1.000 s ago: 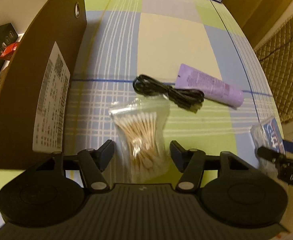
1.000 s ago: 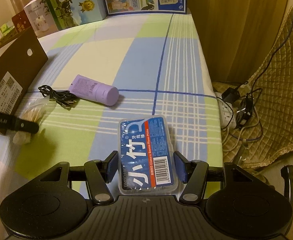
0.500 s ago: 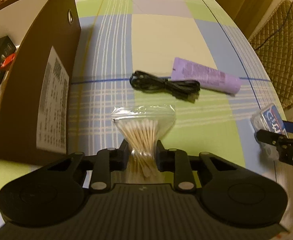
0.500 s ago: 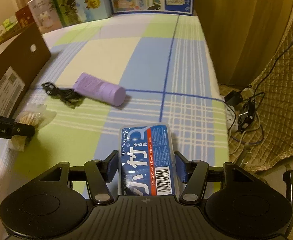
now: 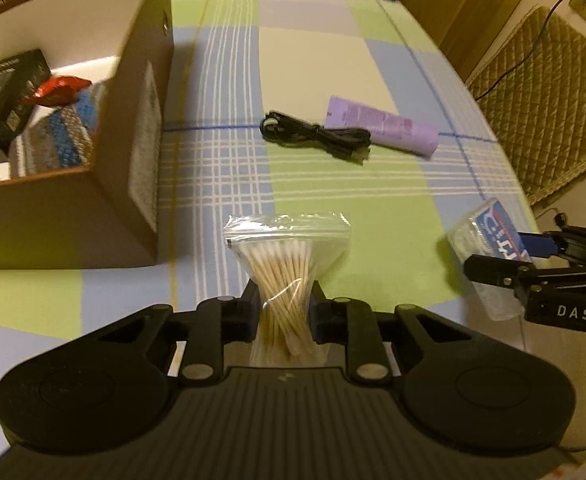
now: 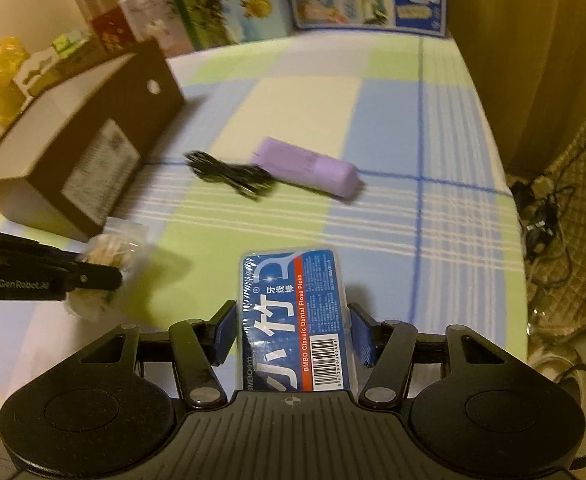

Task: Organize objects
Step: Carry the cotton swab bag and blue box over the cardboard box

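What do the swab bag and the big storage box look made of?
Cotton swab bag: thin clear plastic, glossy, crinkled, swabs visible through it. Storage box: likely cardboard, matte brown outside, white inside, stiff flat walls carrying a printed label.

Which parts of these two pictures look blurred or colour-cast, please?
Left wrist view: warm yellow cast throughout; the brown cardboard box is smeared, while the clear bag of cotton swabs in the left tool is sharper. Right wrist view: the coiled black cable and purple tube are motion-blurred, the blue floss pick box crisp; fisheye bends the table edges.
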`<control>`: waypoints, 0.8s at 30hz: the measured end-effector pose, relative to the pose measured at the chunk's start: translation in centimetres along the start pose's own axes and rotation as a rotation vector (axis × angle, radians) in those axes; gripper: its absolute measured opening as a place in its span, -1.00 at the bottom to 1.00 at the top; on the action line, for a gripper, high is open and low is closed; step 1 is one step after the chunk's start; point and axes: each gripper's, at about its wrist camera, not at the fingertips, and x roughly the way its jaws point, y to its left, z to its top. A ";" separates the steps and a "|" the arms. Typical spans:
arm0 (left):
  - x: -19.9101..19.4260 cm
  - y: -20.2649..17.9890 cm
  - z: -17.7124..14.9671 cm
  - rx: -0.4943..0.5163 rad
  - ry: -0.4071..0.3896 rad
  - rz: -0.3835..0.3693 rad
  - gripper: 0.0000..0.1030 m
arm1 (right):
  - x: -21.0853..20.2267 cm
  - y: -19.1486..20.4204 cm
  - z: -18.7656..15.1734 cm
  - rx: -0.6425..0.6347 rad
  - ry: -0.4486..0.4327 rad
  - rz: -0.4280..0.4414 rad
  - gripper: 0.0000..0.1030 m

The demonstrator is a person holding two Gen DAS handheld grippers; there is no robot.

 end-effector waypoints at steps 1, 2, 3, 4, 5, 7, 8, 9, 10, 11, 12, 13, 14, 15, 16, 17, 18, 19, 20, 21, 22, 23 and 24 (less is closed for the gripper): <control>-0.6 0.2 0.0 -0.002 -0.011 -0.006 -0.63 | -0.3 0.6 0.2 -0.006 -0.009 0.007 0.07; -1.3 0.4 -0.1 -0.005 -0.023 -0.013 -0.63 | -0.7 1.1 0.4 -0.012 -0.018 0.013 0.07; -1.9 0.6 -0.1 -0.006 -0.035 -0.018 -0.63 | -1.0 1.8 0.6 -0.017 -0.027 0.021 0.07; -2.6 0.8 -0.2 -0.006 -0.048 -0.023 -0.63 | -1.3 2.5 0.8 -0.023 -0.037 0.030 0.07; -3.4 1.2 -0.2 -0.008 -0.060 -0.027 -0.63 | -1.6 3.2 1.0 -0.029 -0.045 0.039 0.07; -4.8 1.8 -0.4 -0.015 -0.084 -0.035 -0.63 | -2.1 4.5 1.3 -0.039 -0.060 0.056 0.07; -5.6 2.3 -0.5 -0.019 -0.098 -0.038 -0.63 | -2.2 5.3 1.5 -0.045 -0.066 0.064 0.07; -6.4 2.8 -0.6 -0.024 -0.109 -0.041 -0.63 | -2.4 6.1 1.7 -0.052 -0.073 0.075 0.07; -7.1 3.2 -0.7 -0.029 -0.120 -0.041 -0.63 | -2.5 6.9 1.9 -0.058 -0.079 0.086 0.07; -7.8 3.8 -0.7 -0.033 -0.131 -0.040 -0.63 | -2.5 7.8 2.1 -0.065 -0.084 0.099 0.07; -8.4 4.3 -0.7 -0.036 -0.138 -0.041 -0.63 | -2.5 8.7 2.4 -0.073 -0.089 0.112 0.07; -8.9 4.9 -0.8 -0.043 -0.144 -0.042 -0.63 | -2.4 9.5 2.6 -0.078 -0.093 0.123 0.07; -9.5 5.6 -1.0 -0.050 -0.153 -0.040 -0.63 | -2.3 10.4 2.9 -0.084 -0.098 0.133 0.07; -10.0 6.3 -1.1 -0.053 -0.163 -0.032 -0.63 | -2.2 11.4 3.2 -0.093 -0.103 0.146 0.07; -10.6 6.9 -1.2 -0.058 -0.172 -0.024 -0.63 | -2.0 12.4 3.5 -0.102 -0.109 0.159 0.07; -11.1 7.7 -1.3 -0.064 -0.179 -0.021 -0.63 | -1.9 13.5 3.9 -0.113 -0.116 0.173 0.07; -11.7 8.4 -1.3 -0.071 -0.187 -0.020 -0.63 | -1.7 14.5 4.2 -0.122 -0.122 0.185 0.07; -12.2 9.2 -1.4 -0.076 -0.199 -0.016 -0.63 | -1.5 15.4 4.6 -0.129 -0.130 0.194 0.07; -12.8 10.0 -1.4 -0.077 -0.209 -0.008 -0.63 | -1.3 16.3 5.1 -0.135 -0.137 0.203 0.07; -13.3 10.8 -1.4 -0.080 -0.219 -0.002 -0.63 | -1.1 17.2 5.5 -0.141 -0.144 0.210 0.07; -13.8 11.7 -1.3 -0.086 -0.227 0.001 -0.63 | -0.8 18.0 6.0 -0.148 -0.153 0.217 0.07; -14.0 12.4 -1.3 -0.091 -0.233 0.004 -0.63 | -0.6 19.0 6.4 -0.154 -0.159 0.221 0.07; -14.4 13.1 -1.2 -0.095 -0.238 0.009 -0.63 | -0.3 19.8 6.9 -0.157 -0.165 0.224 0.07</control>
